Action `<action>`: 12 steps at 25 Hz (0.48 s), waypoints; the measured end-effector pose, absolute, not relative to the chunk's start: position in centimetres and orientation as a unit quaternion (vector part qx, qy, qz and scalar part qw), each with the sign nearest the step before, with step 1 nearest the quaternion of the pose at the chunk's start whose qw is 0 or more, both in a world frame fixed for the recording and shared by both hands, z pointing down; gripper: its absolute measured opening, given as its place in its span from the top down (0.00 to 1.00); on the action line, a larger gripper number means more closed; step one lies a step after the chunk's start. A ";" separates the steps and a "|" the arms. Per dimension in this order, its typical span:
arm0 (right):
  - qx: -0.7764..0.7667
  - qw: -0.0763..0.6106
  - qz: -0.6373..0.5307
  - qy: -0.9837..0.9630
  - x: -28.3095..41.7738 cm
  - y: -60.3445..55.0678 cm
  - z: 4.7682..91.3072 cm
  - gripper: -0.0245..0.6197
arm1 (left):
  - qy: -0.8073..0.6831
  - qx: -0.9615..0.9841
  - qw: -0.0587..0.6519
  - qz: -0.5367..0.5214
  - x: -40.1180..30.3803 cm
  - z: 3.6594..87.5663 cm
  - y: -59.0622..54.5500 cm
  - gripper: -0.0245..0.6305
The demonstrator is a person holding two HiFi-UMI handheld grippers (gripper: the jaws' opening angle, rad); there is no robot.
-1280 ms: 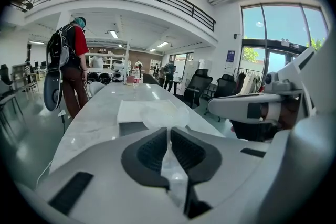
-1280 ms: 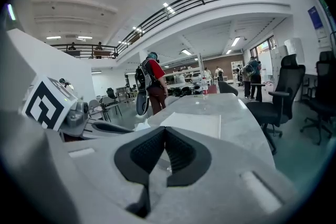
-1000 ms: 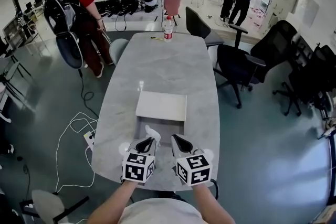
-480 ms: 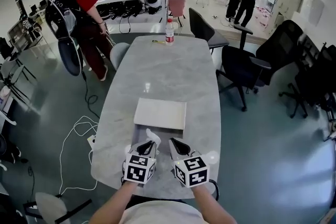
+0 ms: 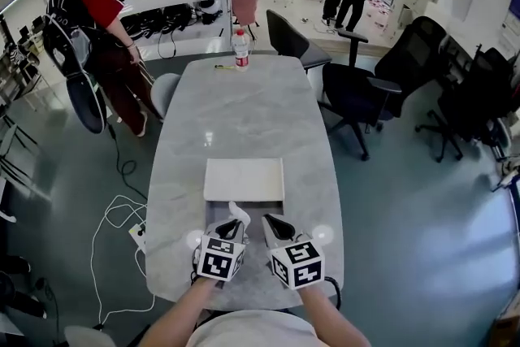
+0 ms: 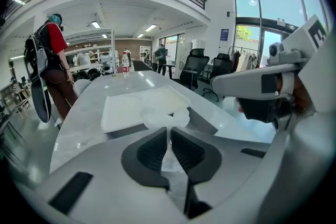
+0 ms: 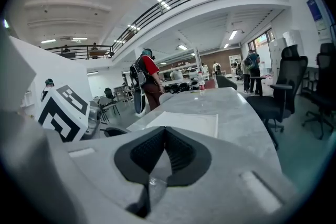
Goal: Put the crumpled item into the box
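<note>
Left tool (image 5: 232, 222) pinching crumpled item (image 6: 165, 117); right tool (image 5: 275, 223) closed, empty.

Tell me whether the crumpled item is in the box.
Out: the crumpled item is pinched in the left gripper, not lying in the box.

Crumpled item (image 5: 238, 214) partly inside left claw (image 5: 230, 227)

1 bottle (image 5: 240, 49) on table (image 5: 244, 118) — chairs (image 5: 361, 97) beside.
</note>
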State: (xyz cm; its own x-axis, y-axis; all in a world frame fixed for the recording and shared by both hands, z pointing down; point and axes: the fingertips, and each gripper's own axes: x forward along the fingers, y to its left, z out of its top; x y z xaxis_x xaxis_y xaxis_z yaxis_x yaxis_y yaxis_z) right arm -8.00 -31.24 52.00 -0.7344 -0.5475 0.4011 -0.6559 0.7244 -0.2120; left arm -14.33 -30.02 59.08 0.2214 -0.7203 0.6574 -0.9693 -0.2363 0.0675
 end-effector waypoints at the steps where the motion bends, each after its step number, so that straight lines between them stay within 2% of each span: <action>1: 0.334 0.157 0.173 -0.913 -8.1 -31.2 52.0 0.95 | -0.561 0.746 0.241 0.264 -14.5 59.3 -30.2 0.92; 12: 0.391 0.164 0.177 -0.888 -6.7 -30.1 52.6 0.95 | -0.460 0.785 0.187 0.372 -13.8 62.1 -32.0 0.92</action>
State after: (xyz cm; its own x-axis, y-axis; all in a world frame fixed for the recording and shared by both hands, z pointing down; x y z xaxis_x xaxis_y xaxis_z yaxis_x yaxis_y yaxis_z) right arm -6.68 -30.09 52.63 -0.6409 -0.6363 0.4294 -0.7524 0.6316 -0.1871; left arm -13.79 -31.96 62.13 0.3014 -0.5825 0.7549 -0.8601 -0.5078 -0.0485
